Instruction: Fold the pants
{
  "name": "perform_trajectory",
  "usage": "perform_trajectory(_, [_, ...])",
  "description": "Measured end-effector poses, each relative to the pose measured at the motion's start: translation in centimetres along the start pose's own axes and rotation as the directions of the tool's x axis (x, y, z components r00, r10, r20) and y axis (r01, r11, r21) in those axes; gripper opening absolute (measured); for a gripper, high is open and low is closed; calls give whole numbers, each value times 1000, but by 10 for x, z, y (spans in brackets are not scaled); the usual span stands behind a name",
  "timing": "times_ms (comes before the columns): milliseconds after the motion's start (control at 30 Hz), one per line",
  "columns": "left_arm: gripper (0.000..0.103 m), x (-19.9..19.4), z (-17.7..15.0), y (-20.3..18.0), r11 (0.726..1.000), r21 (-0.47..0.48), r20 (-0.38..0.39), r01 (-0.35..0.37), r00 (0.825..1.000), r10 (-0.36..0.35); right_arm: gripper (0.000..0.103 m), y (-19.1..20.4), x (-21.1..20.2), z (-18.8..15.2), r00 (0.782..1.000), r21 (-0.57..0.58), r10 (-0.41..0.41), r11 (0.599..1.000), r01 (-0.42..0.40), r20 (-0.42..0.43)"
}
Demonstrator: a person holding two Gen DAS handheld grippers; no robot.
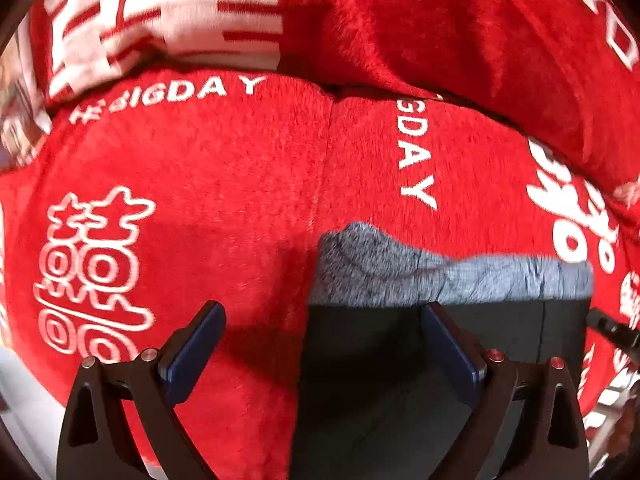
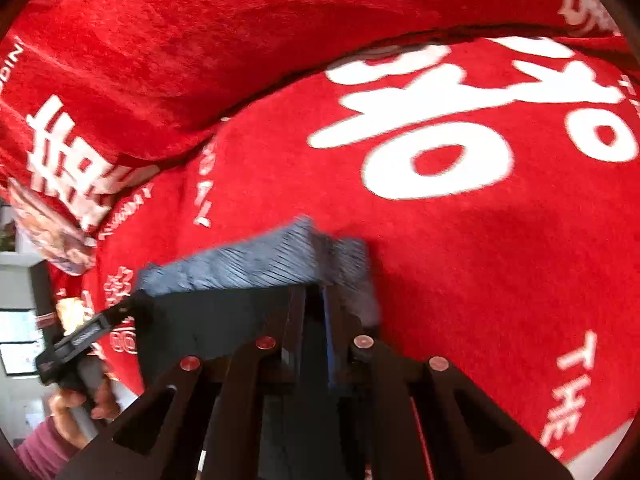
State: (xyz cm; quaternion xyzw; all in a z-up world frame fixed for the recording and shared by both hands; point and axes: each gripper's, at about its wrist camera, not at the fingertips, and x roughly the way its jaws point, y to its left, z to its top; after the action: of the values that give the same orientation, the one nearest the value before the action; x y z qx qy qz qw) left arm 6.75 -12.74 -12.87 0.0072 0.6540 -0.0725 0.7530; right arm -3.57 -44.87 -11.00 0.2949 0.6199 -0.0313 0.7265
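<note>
The pants (image 1: 400, 360) are black with a grey ribbed waistband (image 1: 440, 276) and lie on a red blanket (image 1: 224, 184) with white lettering. My left gripper (image 1: 324, 320) is open; its right finger (image 1: 448, 344) is over the black cloth and its left finger over the blanket. In the right wrist view my right gripper (image 2: 314, 296) is shut on the pants (image 2: 216, 320) just below the grey waistband (image 2: 248, 260), near its right end. The left gripper (image 2: 92, 332) shows there at the left edge of the pants.
A red cushion (image 1: 460, 20) with white print lies behind the pants, and it shows in the right wrist view (image 2: 160, 60) too. The blanket's edge and a pale floor (image 1: 24, 400) are at lower left. A hand in a pink sleeve (image 2: 60, 432) holds the left gripper.
</note>
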Motion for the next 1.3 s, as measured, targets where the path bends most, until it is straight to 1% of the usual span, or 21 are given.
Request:
perform_trajectory(100, [98, -13, -12, -5, 999, 40, -3, -19, 1000, 19, 15, -7, -11, -14, 1000, 41, 16, 999, -15, -13])
perform_trajectory(167, [98, -22, -22, -9, 997, 67, -7, -29, 1000, 29, 18, -8, -19, -26, 1000, 45, -4, 999, 5, -14])
perform_trajectory(200, [99, -27, -29, -12, 996, 83, -7, -34, 999, 35, 22, -7, -22, -32, 1000, 46, -15, 999, 15, -15])
perform_trajectory(267, [99, -34, -39, -16, 994, 104, -9, -41, 999, 42, 32, -6, -29, -46, 999, 49, -27, 998, 28, -21])
perform_trajectory(300, [99, -36, -43, -18, 993, 109, -10, -44, 999, 46, 41, -4, -32, -54, 999, 50, -34, 998, 35, -27])
perform_trajectory(333, [99, -40, -50, -22, 992, 122, -12, -45, 999, 47, 48, -2, -33, -59, 999, 50, -40, 998, 41, -30])
perform_trajectory(367, [99, -42, -53, -24, 991, 129, -12, -43, 999, 45, 49, 0, -35, -66, 998, 50, -48, 998, 49, -31])
perform_trajectory(400, [102, -45, -58, -27, 989, 139, -12, -40, 999, 42, 50, 4, -37, -73, 998, 46, -56, 997, 58, -34])
perform_trajectory(467, [102, -52, -66, -32, 987, 156, -17, -30, 999, 33, 54, 12, -40, -83, 996, 34, -76, 996, 77, -44])
perform_trajectory(533, [102, -58, -74, -38, 984, 176, -31, -23, 999, 29, 63, 22, -43, -92, 994, 21, -98, 995, 99, -45])
perform_trajectory(567, [102, -60, -77, -40, 983, 184, -36, -25, 999, 32, 66, 28, -45, -96, 993, 9, -105, 994, 106, -44])
perform_trajectory(633, [102, -66, -82, -44, 980, 198, -40, -29, 998, 37, 78, 40, -49, -104, 993, -14, -112, 994, 112, -40])
perform_trajectory(667, [102, -70, -84, -46, 977, 210, -43, -29, 998, 39, 80, 46, -51, -107, 993, -26, -111, 994, 110, -35])
perform_trajectory(767, [102, -80, -89, -48, 975, 219, -43, -20, 999, 30, 81, 61, -56, -115, 992, -46, -124, 991, 123, -19])
perform_trajectory(867, [102, -94, -93, -47, 975, 220, -34, -20, 999, 28, 90, 72, -62, -122, 990, -61, -141, 988, 141, -4])
perform_trajectory(900, [102, -97, -94, -48, 975, 220, -30, -21, 999, 28, 95, 78, -65, -125, 989, -76, -150, 986, 150, 1])
perform_trajectory(967, [102, -107, -96, -48, 972, 231, -16, -34, 999, 38, 95, 87, -71, -128, 988, -100, -155, 983, 156, 18])
perform_trajectory(1067, [102, -119, -98, -47, 972, 231, 7, -46, 999, 46, 95, 101, -78, -133, 982, -132, -187, 973, 188, 25])
perform_trajectory(1167, [102, -128, -100, -44, 970, 228, 24, -77, 997, 74, 95, 109, -86, -134, 976, -123, -214, 968, 217, 31])
perform_trajectory(1300, [102, -141, -105, -39, 973, 220, 28, -72, 997, 67, 95, 115, -93, -136, 973, -89, -232, 969, 233, 13])
